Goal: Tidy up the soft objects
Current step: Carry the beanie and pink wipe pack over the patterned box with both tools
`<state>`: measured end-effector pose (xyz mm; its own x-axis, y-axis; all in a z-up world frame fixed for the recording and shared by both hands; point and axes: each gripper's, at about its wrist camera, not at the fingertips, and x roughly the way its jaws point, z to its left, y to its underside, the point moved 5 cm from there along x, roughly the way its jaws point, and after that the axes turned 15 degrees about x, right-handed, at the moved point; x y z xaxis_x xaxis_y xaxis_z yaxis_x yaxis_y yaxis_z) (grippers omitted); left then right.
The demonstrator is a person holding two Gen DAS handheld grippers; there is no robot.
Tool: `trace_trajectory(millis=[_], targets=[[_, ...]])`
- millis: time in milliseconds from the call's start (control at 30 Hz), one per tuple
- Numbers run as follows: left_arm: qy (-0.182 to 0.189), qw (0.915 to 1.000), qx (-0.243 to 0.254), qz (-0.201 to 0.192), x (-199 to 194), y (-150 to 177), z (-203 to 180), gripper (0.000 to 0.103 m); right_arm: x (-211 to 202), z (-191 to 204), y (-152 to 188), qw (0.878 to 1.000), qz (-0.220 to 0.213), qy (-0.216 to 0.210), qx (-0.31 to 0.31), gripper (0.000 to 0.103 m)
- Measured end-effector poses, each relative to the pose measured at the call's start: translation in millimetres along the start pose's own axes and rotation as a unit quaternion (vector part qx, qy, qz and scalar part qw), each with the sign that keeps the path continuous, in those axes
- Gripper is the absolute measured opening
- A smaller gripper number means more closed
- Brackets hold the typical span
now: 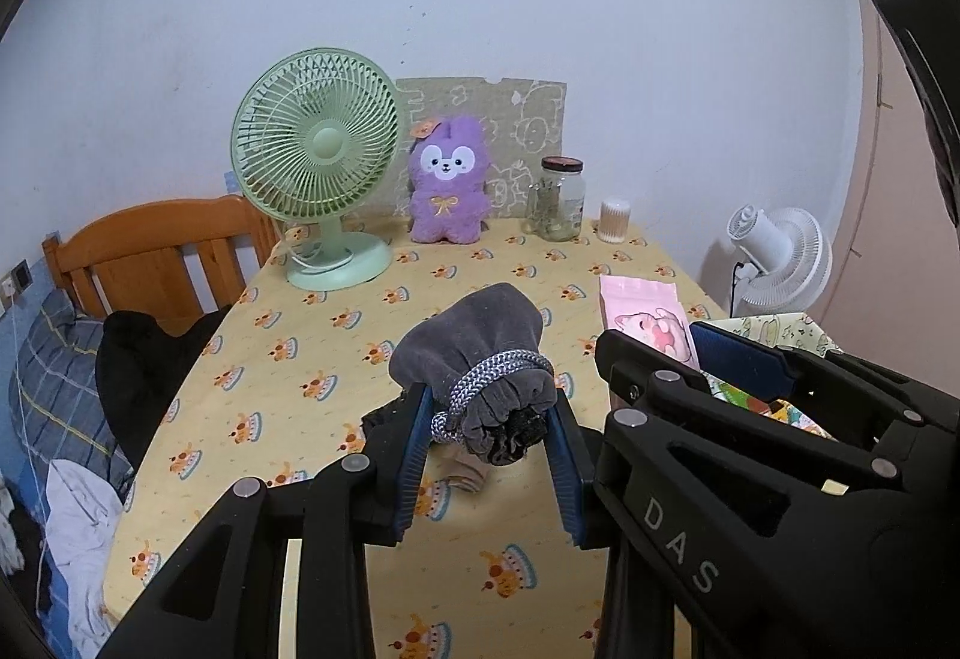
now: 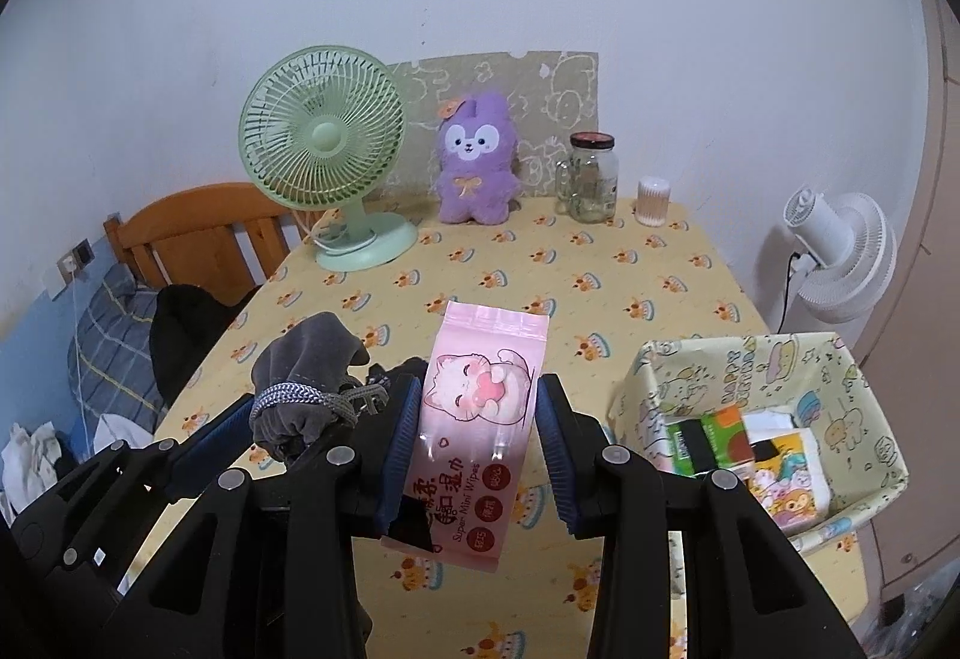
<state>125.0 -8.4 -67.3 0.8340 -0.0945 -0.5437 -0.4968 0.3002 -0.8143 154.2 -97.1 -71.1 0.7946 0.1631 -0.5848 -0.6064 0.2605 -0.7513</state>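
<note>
Pouch (image 1: 474,353) of grey velvet, bound with a grey-and-white cord (image 1: 498,368), being pinched at its gathered neck by the left gripper (image 1: 492,455) and hanging clear above the yellow tablecloth (image 1: 336,335); pink wipes packet (image 2: 477,419) being clamped flat between the pads of the right gripper (image 2: 477,455), just beside the pouch. Patterned fabric basket (image 2: 864,419) lying to the right, holding small packets; green fan (image 1: 315,155), purple plush toy (image 1: 447,188) and glass jar (image 1: 561,197) standing along the far edge
</note>
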Motion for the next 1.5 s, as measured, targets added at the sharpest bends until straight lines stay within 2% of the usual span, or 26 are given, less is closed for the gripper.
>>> trace_trajectory(millis=[567,1200,1500], targets=[[0.019,0.9996,0.016,-0.013,10,-25,-41,0.038,-9,-45,-24,1.000,-0.020,0.011,0.013,0.042],[0.044,0.9979,0.041,-0.023,26,-45,-94,0.038,-13,-98,-35,0.998,-0.038,0.033,0.036,0.042],[0.071,0.9960,0.051,-0.016,39,-49,-119,0.038,-11,-130,-37,0.997,-0.036,0.048,0.054,0.043]])
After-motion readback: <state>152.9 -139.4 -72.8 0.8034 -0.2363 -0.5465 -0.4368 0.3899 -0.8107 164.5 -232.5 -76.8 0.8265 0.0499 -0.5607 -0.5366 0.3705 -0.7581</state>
